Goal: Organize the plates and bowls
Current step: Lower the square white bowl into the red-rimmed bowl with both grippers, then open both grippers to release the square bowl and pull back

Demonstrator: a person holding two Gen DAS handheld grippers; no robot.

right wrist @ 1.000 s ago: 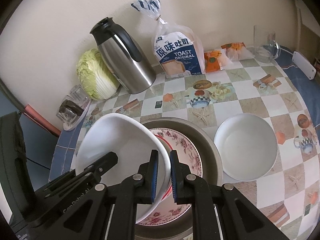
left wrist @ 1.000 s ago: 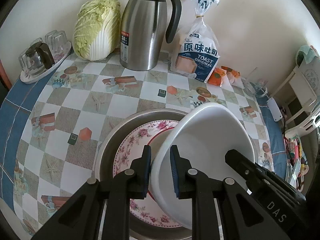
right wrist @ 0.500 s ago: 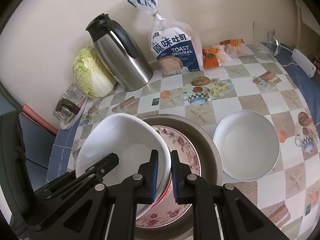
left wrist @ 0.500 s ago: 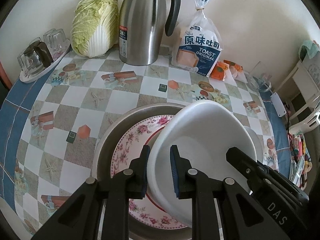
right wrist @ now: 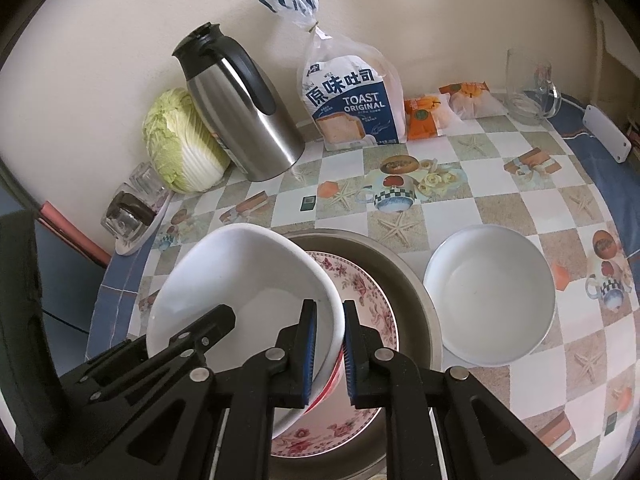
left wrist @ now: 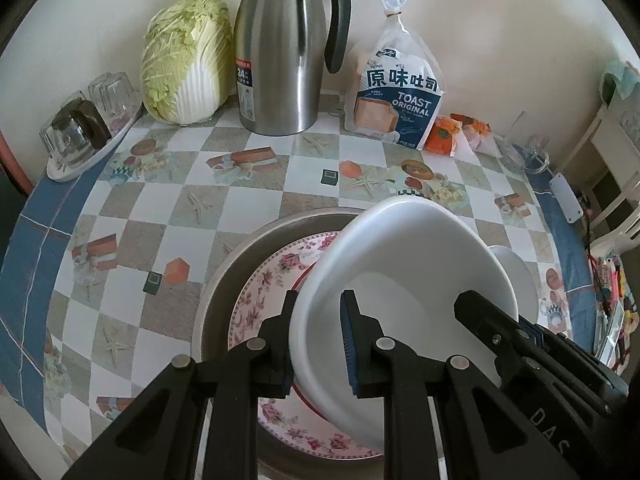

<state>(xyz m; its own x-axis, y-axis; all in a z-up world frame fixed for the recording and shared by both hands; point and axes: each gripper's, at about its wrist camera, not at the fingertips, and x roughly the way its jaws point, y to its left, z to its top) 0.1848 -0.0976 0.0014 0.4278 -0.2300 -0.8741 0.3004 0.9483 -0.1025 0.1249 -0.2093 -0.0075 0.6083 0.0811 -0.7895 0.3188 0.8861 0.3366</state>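
A white bowl (left wrist: 416, 280) (right wrist: 248, 280) is held by both grippers over a floral plate (left wrist: 264, 296) (right wrist: 368, 300) that lies in a round metal pan (left wrist: 224, 272) (right wrist: 408, 284). My left gripper (left wrist: 316, 344) is shut on the bowl's left rim. My right gripper (right wrist: 330, 344) is shut on the bowl's right rim, which has a red band beneath it. A second white bowl (right wrist: 490, 296) (left wrist: 516, 276) sits on the table right of the pan.
Along the wall stand a cabbage (left wrist: 184, 56), a steel thermos jug (left wrist: 280, 52), a toast bag (left wrist: 400, 96), orange snack packs (right wrist: 424, 116) and a glass pitcher (right wrist: 528, 88). A tray of glasses (left wrist: 84, 128) is at the far left. The table edge curves round.
Both grippers have lifted the white bowl slightly and the views have pulled back a little. The grip on both rims is unchanged.
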